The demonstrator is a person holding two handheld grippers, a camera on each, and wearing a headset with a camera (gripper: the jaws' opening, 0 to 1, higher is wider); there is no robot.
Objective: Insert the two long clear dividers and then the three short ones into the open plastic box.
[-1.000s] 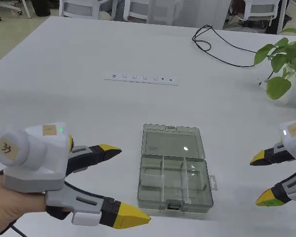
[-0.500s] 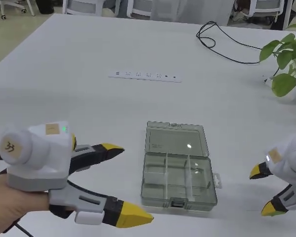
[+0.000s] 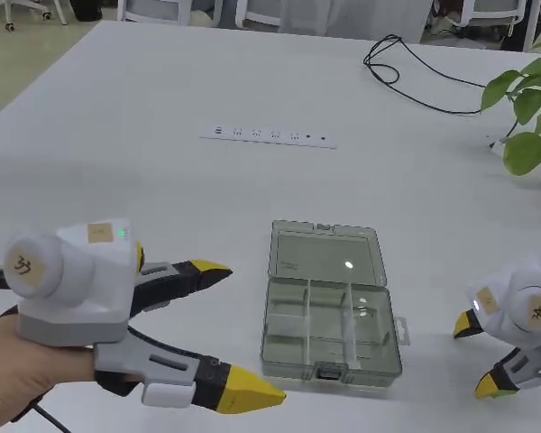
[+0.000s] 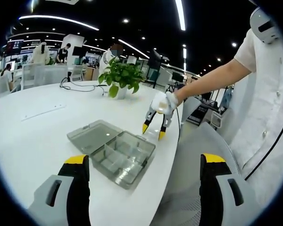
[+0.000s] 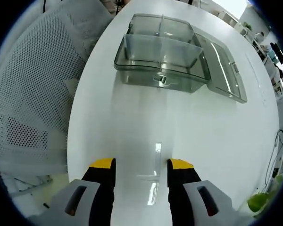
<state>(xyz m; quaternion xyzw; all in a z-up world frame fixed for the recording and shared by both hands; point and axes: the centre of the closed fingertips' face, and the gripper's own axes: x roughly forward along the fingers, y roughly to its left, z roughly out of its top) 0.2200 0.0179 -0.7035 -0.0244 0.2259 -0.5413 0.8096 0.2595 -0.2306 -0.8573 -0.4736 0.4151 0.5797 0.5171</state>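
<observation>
Unclear handwritten numerals (image 3: 22, 267) on left gripper (image 3: 245, 331), right gripper (image 3: 471, 358)

Left gripper (image 3: 245, 331) round cap (image 3: 24, 266): handwritten number, looks like 33. Right gripper (image 3: 473, 358) cap (image 3: 532, 311): mark illegible.

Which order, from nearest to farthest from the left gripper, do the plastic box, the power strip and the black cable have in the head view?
1. plastic box: just to the right of the left gripper, on the near part of the table.
2. power strip: farther back, about mid-table.
3. black cable: farthest, at the far right of the table.
</observation>
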